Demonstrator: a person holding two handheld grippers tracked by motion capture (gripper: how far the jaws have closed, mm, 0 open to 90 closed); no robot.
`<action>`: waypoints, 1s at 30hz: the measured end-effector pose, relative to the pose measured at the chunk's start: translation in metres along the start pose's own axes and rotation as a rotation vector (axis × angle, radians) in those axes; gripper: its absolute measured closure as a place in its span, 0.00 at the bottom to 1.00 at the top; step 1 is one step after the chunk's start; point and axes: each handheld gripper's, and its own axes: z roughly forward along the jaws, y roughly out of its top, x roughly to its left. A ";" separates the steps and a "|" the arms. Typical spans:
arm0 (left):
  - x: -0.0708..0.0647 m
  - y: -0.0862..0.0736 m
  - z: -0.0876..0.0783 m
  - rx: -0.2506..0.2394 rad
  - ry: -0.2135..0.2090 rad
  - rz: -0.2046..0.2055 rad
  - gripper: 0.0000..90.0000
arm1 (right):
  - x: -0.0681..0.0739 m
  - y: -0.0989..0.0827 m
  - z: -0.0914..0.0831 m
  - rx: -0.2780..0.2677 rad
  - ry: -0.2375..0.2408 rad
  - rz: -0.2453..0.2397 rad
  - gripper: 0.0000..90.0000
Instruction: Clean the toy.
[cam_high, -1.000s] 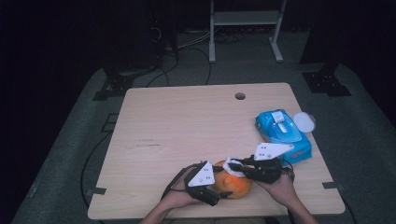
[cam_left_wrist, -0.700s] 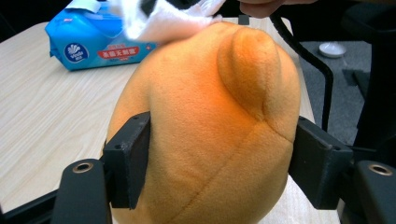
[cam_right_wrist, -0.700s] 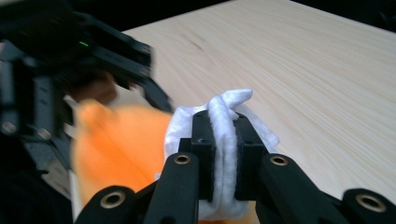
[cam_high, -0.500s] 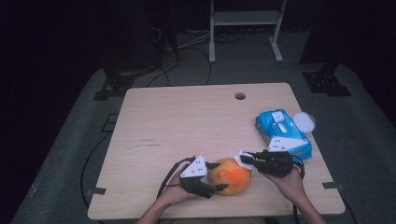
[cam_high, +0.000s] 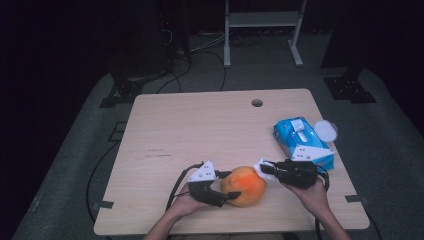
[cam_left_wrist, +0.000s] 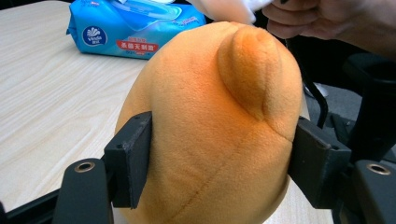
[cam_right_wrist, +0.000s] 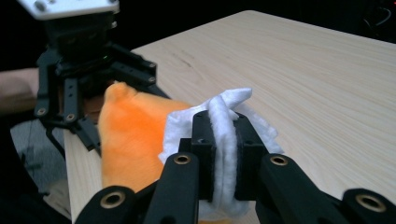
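An orange plush fruit (cam_high: 245, 185) lies near the front edge of the wooden table (cam_high: 200, 130). My left gripper (cam_high: 230, 186) comes at it from the left. Its jaws have just been closing, and the pads (cam_left_wrist: 133, 158) now press into both sides of the plush (cam_left_wrist: 210, 121). My right gripper (cam_high: 265, 168) is shut on a folded white wipe (cam_high: 260, 166). It holds the wipe against the plush's upper right side. In the right gripper view the wipe (cam_right_wrist: 224, 121) stands pinched between the jaws, right beside the plush (cam_right_wrist: 130, 135).
A blue pack of wet wipes (cam_high: 302, 140) lies at the table's right edge, just behind my right hand, with a white round lid (cam_high: 325, 130) beside it. A small hole (cam_high: 257, 103) is in the tabletop's far side. Metal stand legs rise behind the table.
The left jaws have closed onto the plush. The right gripper has shifted right with the wipe, from above the plush to its upper right side.
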 end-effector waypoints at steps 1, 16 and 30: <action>0.000 0.000 0.000 0.000 0.000 0.000 0.33 | 0.000 0.000 0.000 0.000 0.000 0.000 0.90; 0.008 -0.001 -0.004 -0.019 0.001 -0.068 0.33 | 0.001 0.001 0.005 0.014 -0.010 -0.020 0.90; 0.003 0.002 0.000 -0.033 0.011 -0.038 0.25 | 0.021 0.012 0.016 0.002 0.005 -0.083 0.90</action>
